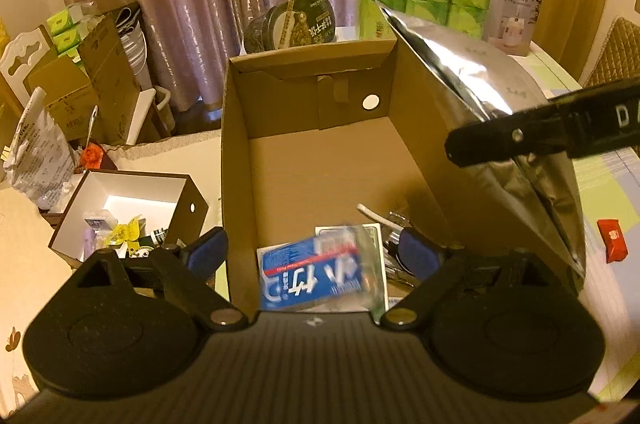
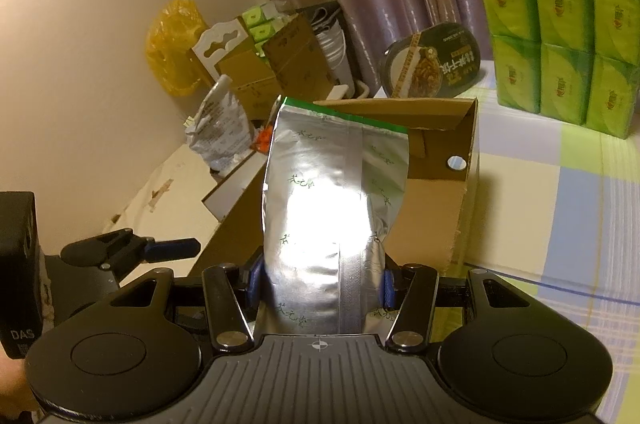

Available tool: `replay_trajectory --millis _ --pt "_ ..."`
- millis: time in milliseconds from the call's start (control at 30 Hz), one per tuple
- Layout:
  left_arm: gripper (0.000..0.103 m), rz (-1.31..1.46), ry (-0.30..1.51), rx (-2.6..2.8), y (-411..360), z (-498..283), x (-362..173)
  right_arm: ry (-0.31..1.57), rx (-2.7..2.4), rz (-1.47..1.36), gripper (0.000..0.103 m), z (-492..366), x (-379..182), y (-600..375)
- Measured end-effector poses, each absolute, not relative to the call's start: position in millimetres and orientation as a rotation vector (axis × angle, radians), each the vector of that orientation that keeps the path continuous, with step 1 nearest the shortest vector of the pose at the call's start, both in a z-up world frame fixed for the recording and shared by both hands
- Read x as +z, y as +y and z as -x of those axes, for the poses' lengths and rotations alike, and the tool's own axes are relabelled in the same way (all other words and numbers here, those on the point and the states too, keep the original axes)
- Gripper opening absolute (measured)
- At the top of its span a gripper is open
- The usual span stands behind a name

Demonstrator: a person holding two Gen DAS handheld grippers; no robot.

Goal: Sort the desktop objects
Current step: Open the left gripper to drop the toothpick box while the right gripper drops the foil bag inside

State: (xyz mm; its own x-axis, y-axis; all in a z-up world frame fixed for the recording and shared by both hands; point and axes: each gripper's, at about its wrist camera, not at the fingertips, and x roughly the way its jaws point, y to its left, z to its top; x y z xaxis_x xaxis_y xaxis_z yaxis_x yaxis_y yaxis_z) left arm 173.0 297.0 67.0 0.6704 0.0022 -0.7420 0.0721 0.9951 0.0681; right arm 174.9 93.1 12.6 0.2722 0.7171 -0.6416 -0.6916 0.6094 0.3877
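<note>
**Blue pack in the box, foil bag next**

My left tool (image 1: pixel 312 252) hangs over the near end of the cardboard box (image 1: pixel 236 152), fingers spread wide, nothing pinched. Below the gap sits the blue pack (image 1: pixel 310 274), blurred, so I judge it's dropping or only just landed on the box floor among a few small bits I can't make out. I read that as the drop-off step for this hand.

My right tool (image 2: pixel 318 282) is pinching the foil bag (image 2: pixel 320 200) low down, pads pressed into both sides, the bag standing upright. From the left camera the bag leans against the outside of the box's right wall, its top corner above the rim. So it's held beside the box, not yet in it.

Next move, as I judge it: lift the bag clear of that wall, carry it across over the open middle, lower, then release. It's tall and floppy, so it may catch the rim. The left tool should clear out first, or the two will crowd each other.
</note>
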Motion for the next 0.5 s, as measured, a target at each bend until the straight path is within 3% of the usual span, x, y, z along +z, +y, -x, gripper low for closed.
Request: replay_trajectory --millis 400,500 --pt "0.090 -0.120 0.830 -0.023 299 -157 72 0.885 0.977 -0.056 0.051 -172 15 98" --pt "0.090 -0.124 0.832 -0.025 299 -155 72 0.886 0.979 -0.079 0.062 -172 14 98"
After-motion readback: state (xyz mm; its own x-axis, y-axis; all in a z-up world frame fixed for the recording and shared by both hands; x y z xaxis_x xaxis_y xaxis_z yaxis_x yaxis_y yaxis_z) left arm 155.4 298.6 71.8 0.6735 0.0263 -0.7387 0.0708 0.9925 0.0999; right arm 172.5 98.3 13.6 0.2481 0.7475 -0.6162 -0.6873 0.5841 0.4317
